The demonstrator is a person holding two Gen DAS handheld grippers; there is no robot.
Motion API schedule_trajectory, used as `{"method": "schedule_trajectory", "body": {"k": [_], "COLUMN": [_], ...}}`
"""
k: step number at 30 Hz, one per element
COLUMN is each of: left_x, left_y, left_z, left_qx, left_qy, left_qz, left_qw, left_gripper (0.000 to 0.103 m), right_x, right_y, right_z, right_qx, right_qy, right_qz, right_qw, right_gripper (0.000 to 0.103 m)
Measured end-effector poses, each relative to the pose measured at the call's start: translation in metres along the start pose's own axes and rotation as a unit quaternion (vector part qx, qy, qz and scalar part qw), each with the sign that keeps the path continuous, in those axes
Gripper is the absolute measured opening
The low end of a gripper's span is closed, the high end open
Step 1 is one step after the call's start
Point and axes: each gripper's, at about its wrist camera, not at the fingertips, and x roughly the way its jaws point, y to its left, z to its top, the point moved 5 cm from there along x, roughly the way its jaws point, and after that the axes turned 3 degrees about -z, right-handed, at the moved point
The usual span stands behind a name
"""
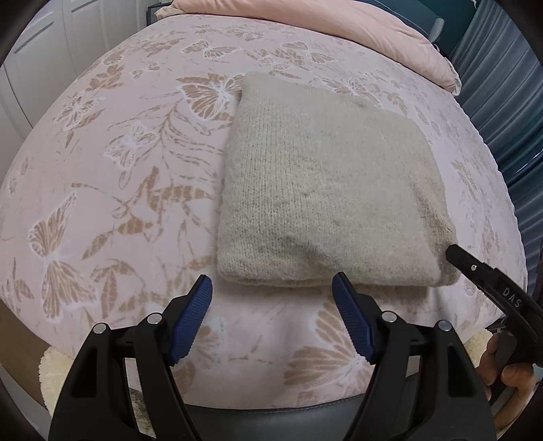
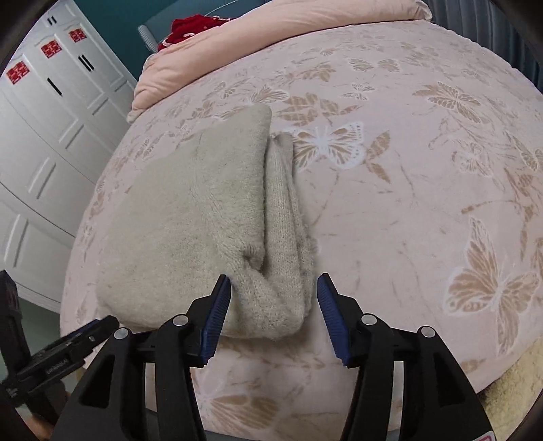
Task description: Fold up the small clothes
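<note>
The sweater (image 1: 315, 190) lies folded into a thick, roughly square bundle on the bed (image 1: 112, 176), near the front edge, with the pink quilt (image 1: 305, 23) heaped well behind it. It's a beige knit, fuzzy and ribbed, plump at the folded edges; from the right wrist view you can see the layers stacked along its right side, one inner fold poking out past the top layer. The bedspread under it is a pale pink plush with tan butterflies and leaves, soft enough to give under any push.

The left gripper (image 1: 271, 298) hangs just in front of the bundle's near edge, its blue ribbed fingers (image 1: 190, 325) spread wide and grasping nothing. The right gripper (image 2: 273, 305) sits at the near right corner, also spread apart, with the corner of the knit lying between its fingers (image 2: 217, 315) and the left pad touching the wool; it isn't pinching it.

I'd judge this thing light but bulky and springy, floppy the moment it's lifted, and not slippery at all. Best taken by a thick folded edge or corner, catching all the layers together, or the loose inner fold will slide out
</note>
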Motion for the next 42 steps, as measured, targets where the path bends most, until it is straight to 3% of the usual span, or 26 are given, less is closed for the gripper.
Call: {"method": "schedule_trajectory", "body": {"k": [2,3,4,7,9,11,12,14,16,18,22,25,30,42], "left_x": [0.0,0.001,0.001,-0.003,-0.005,-0.001,0.003,0.007,0.002,-0.008,-0.027,-0.04,-0.049,-0.064], "left_y": [0.002,0.004,0.004,0.004,0.003,0.005,0.006,0.006,0.005,0.0,-0.013,-0.028,-0.048,-0.065], "left_z": [-0.002,-0.002,-0.003,-0.003,-0.004,-0.005,-0.006,-0.008,-0.01,-0.011,-0.014,-0.019,-0.033,-0.057], "left_qx": [-0.004,-0.008,-0.012,-0.007,0.0,0.002,-0.001,-0.006,-0.004,0.005,0.019,0.039,0.06,0.062], "left_qy": [0.002,0.003,0.005,0.0,-0.005,-0.003,0.001,0.01,0.006,-0.005,-0.037,-0.068,-0.093,-0.121], "left_qz": [0.002,0.0,-0.001,0.002,0.006,0.015,0.017,0.018,0.017,0.018,0.037,0.045,0.066,0.106], "left_qw": [1.0,1.0,0.9999,1.0,1.0,0.9999,0.9999,0.9998,0.9998,0.9998,0.9984,0.9959,0.9917,0.9851], "left_gripper": [0.071,0.071,0.071,0.071,0.072,0.075,0.075,0.075,0.075,0.075,0.094,0.094,0.095,0.095], "right_x": [0.014,0.015,0.011,-0.011,0.001,0.03,0.032,0.018,-0.006,-0.034,-0.074,-0.088,-0.099,-0.115], "right_y": [0.004,0.007,0.009,0.013,0.009,-0.002,-0.005,-0.006,-0.006,-0.002,0.004,0.009,0.019,0.037], "right_z": [-0.002,-0.001,0.002,0.014,0.014,0.002,0.0,0.002,0.004,0.003,-0.014,-0.036,-0.066,-0.093], "right_qx": [-0.016,-0.026,-0.03,-0.042,-0.059,-0.069,-0.071,-0.045,-0.018,-0.028,-0.059,-0.076,-0.106,-0.134], "right_qy": [0.03,0.029,0.021,-0.018,-0.003,0.037,0.033,0.025,0.004,-0.035,-0.089,-0.111,-0.142,-0.147], "right_qz": [-0.004,-0.003,0.005,0.012,-0.006,-0.027,-0.035,-0.018,-0.007,-0.027,-0.084,-0.106,-0.131,-0.109], "right_qw": [0.999,0.999,0.999,0.999,0.998,0.997,0.996,0.999,1.0,0.999,0.991,0.985,0.975,0.974], "right_gripper": [0.046,0.027,0.017,0.013,0.013,0.015,0.025,0.03,0.032,0.033,0.06,0.07,0.07,0.071]}}
